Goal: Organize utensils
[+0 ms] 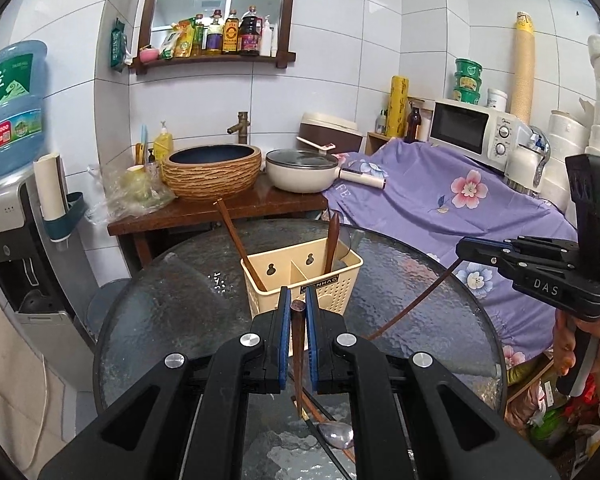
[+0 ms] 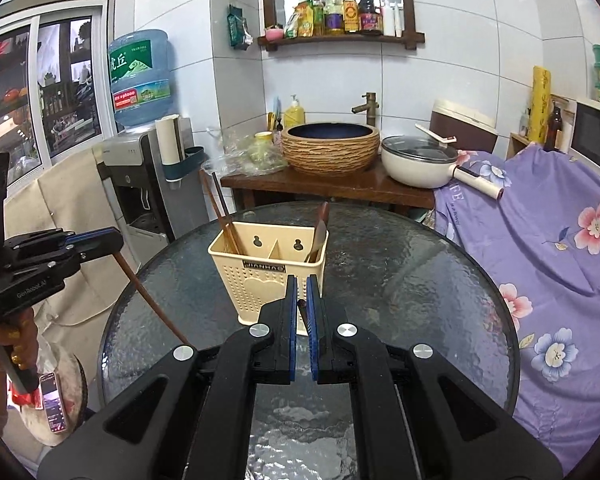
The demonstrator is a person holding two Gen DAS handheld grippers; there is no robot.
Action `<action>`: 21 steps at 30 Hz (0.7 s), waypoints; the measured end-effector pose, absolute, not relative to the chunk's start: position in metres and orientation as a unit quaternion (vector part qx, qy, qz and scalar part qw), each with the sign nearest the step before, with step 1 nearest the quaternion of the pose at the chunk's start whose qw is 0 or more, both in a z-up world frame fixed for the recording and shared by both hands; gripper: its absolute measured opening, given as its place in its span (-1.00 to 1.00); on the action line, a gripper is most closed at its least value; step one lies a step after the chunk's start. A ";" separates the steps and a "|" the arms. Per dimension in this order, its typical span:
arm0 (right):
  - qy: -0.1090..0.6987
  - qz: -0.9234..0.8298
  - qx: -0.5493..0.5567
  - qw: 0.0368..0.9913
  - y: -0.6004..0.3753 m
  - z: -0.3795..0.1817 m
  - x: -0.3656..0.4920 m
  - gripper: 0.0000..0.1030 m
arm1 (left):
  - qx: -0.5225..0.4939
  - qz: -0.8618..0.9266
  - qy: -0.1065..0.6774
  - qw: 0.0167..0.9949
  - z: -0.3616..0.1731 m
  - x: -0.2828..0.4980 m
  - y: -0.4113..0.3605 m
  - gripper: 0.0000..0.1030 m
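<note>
A cream two-compartment utensil basket [image 1: 332, 286] [image 2: 260, 284] stands on the round glass table [image 1: 172, 304] [image 2: 420, 280]. A brown chopstick [image 1: 240, 246] leans in its left compartment; a wooden spoon handle [image 1: 333, 240] stands in the right one. My left gripper [image 1: 298, 312] is shut on a brown chopstick [image 1: 299, 356], held just in front of the basket. My right gripper [image 2: 301, 300] is shut on another brown chopstick [image 2: 303, 312], which also shows in the left wrist view [image 1: 416, 300]. A metal spoon [image 1: 338, 434] lies on the table below the left gripper.
A wooden stand with a basin [image 1: 212, 172] and a lidded pan [image 1: 302, 170] stands behind the table. A water dispenser [image 2: 140, 184] is at the left. A purple flowered cloth [image 2: 560, 240] covers the counter at the right, with a microwave [image 1: 470, 128].
</note>
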State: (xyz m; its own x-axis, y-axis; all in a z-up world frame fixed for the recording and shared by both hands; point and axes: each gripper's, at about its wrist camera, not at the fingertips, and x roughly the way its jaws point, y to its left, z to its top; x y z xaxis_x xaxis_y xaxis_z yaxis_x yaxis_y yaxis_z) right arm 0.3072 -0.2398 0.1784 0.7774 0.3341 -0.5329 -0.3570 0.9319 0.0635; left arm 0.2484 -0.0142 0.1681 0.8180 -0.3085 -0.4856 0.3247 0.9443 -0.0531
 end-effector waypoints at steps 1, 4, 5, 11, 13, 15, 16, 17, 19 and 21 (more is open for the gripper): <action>0.282 0.184 -0.019 0.941 -0.239 0.181 0.312 -0.90 | 0.015 -0.166 0.255 0.953 0.169 0.252 -0.014 -0.87; 0.294 0.190 -0.015 0.937 -0.236 0.188 0.324 -0.90 | 0.010 -0.168 0.264 0.950 0.172 0.261 -0.015 -0.87; 0.298 0.190 -0.016 0.935 -0.234 0.189 0.327 -0.90 | 0.009 -0.167 0.265 0.949 0.173 0.264 -0.015 -0.87; 0.309 0.195 -0.010 0.931 -0.231 0.199 0.338 -0.90 | -0.004 -0.167 0.278 0.946 0.180 0.278 -0.013 -0.87; 0.313 0.197 -0.003 0.929 -0.231 0.203 0.341 -0.90 | 0.000 -0.165 0.276 0.947 0.184 0.279 -0.014 -0.87; 0.314 0.198 -0.001 0.929 -0.230 0.207 0.342 -0.90 | 0.007 -0.165 0.274 0.948 0.190 0.280 -0.017 -0.87; 0.314 0.198 -0.001 0.928 -0.230 0.211 0.343 -0.90 | 0.007 -0.165 0.274 0.947 0.192 0.282 -0.017 -0.87; 0.313 0.199 -0.001 0.928 -0.229 0.214 0.344 -0.90 | 0.006 -0.168 0.275 0.947 0.195 0.283 -0.018 -0.86; 0.310 0.200 0.000 0.930 -0.227 0.225 0.346 -0.90 | 0.002 -0.171 0.273 0.947 0.205 0.286 -0.019 -0.87; 0.306 0.203 0.005 0.930 -0.226 0.237 0.348 -0.90 | -0.002 -0.173 0.271 0.947 0.215 0.288 -0.019 -0.87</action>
State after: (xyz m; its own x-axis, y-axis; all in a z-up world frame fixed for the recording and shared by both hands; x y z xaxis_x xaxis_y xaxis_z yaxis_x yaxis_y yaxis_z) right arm 0.3482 -0.2256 0.2367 0.7299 0.3817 -0.5670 -0.3750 0.9172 0.1347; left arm 0.2882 -0.0187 0.2152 0.7938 -0.3284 -0.5119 0.3267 0.9402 -0.0966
